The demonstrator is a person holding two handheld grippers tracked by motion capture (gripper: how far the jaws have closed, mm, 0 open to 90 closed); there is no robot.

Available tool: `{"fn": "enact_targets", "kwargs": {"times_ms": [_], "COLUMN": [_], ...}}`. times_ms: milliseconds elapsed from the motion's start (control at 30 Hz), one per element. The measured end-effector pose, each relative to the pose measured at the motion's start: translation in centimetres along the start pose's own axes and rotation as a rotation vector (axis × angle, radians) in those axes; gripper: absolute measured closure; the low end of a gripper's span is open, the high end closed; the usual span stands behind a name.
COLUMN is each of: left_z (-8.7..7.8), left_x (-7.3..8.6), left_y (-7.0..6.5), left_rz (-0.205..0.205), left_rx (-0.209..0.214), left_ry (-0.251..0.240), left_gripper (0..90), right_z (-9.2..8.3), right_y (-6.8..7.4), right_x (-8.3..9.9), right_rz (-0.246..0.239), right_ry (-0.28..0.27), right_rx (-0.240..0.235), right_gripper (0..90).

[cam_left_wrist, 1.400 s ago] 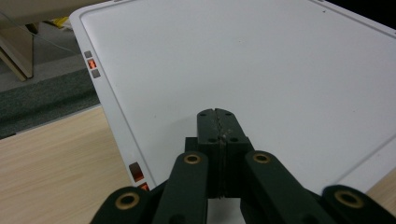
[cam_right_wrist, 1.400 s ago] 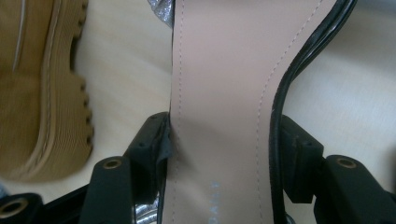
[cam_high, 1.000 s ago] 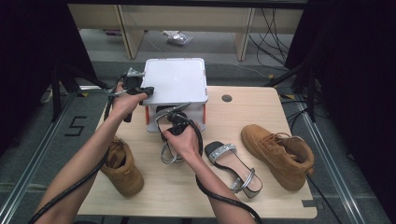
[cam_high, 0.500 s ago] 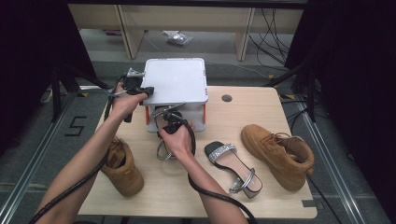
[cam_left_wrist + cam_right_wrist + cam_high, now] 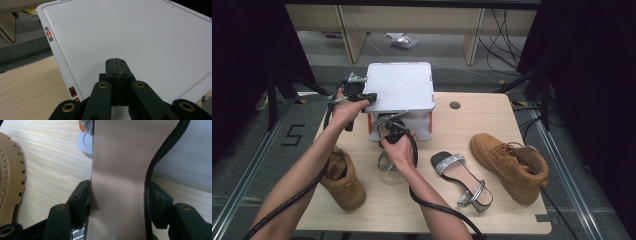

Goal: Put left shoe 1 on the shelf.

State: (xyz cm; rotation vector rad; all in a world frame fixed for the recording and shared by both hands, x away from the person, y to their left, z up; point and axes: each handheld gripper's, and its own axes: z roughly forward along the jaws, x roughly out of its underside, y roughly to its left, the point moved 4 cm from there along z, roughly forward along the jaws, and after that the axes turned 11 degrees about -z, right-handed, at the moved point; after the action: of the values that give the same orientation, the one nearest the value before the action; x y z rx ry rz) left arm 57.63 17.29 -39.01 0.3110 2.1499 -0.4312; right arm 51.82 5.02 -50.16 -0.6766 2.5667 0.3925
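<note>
Table (image 5: pixel 512 210), pale wood, carrying everything described here. At its 12 o'clock edge stands a white box (image 5: pixel 404 122) with orange corner trim; its flat white lid (image 5: pixel 401 86) is tilted up toward the person's side. Right-hand tan boot (image 5: pixel 509 165) lies on its side at about 3 o'clock, well apart from the box. Left-hand tan boot (image 5: pixel 343 175) stands at 8 o'clock, its ridged sole showing at the 9 o'clock edge of the right gripper view. Free sandal (image 5: pixel 459 177), with a glittering strap and block heel, lies between the person's right hand and the right-hand boot.

Held sandal (image 5: pixel 120 170), beige-lined with a black sole edge, sits just in front of the box; its insole runs between the jaws of the right gripper (image 5: pixel 120 202), whose pads clamp the sole from both sides. Left gripper (image 5: pixel 116 72) rests at the lid's 9 o'clock edge, its jaws pressed fully together with nothing seen between them, tips lying over the white surface.
</note>
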Motion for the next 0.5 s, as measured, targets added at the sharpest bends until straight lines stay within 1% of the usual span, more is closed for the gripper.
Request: {"fn": "enact_targets", "kwargs": {"times_ms": [33,67,100,200,233,267,300,333,367,400,500], "left_z": [0.0,0.0,0.0,0.0,0.0,0.0,0.0,0.0,0.0,0.0,0.0], "left_x": [0.0,0.0,0.0,0.0,0.0,0.0,0.0,0.0,0.0,0.0,0.0], "left_y": [0.0,0.0,0.0,0.0,0.0,0.0,0.0,0.0,0.0,0.0,0.0], "left_rz": [0.000,0.003,0.003,0.004,0.004,0.005,0.006,0.007,0.008,0.008,0.006], "left_rx": [0.000,-0.001,-0.001,-0.002,-0.002,-0.002,-0.008,-0.007,-0.008,-0.007,-0.001], "left_ry": [0.000,0.002,0.003,0.003,0.003,0.003,0.006,0.005,0.005,0.006,0.005], "left_gripper": [89.3,89.3,89.2,89.3,89.3,89.3,89.3,89.3,89.3,89.3,89.3], "right_z": [0.2,0.2,0.2,0.4,0.6,0.9,0.9,1.1,1.1,1.1,1.1], "right_y": [-0.2,-0.2,-0.2,-0.3,-0.6,-0.9,-0.9,-0.9,-0.8,-0.7,-0.7], "right_x": [-0.1,-0.1,-0.1,-0.1,-0.1,0.0,0.0,0.1,0.2,0.1,0.1], "right_rz": [-0.014,-0.008,0.001,-0.012,-0.016,-0.039,-0.039,-0.026,-0.029,-0.018,-0.021], "right_ry": [-0.009,-0.010,-0.009,-0.003,-0.004,-0.003,-0.003,-0.001,0.007,0.000,0.008], "right_rx": [-0.003,0.009,0.003,-0.001,0.014,0.031,0.031,0.035,0.024,0.006,0.010], "right_gripper": [43.5,43.5,43.4,43.2,43.1,43.0,43.0,42.9,42.5,42.5,40.5]}}
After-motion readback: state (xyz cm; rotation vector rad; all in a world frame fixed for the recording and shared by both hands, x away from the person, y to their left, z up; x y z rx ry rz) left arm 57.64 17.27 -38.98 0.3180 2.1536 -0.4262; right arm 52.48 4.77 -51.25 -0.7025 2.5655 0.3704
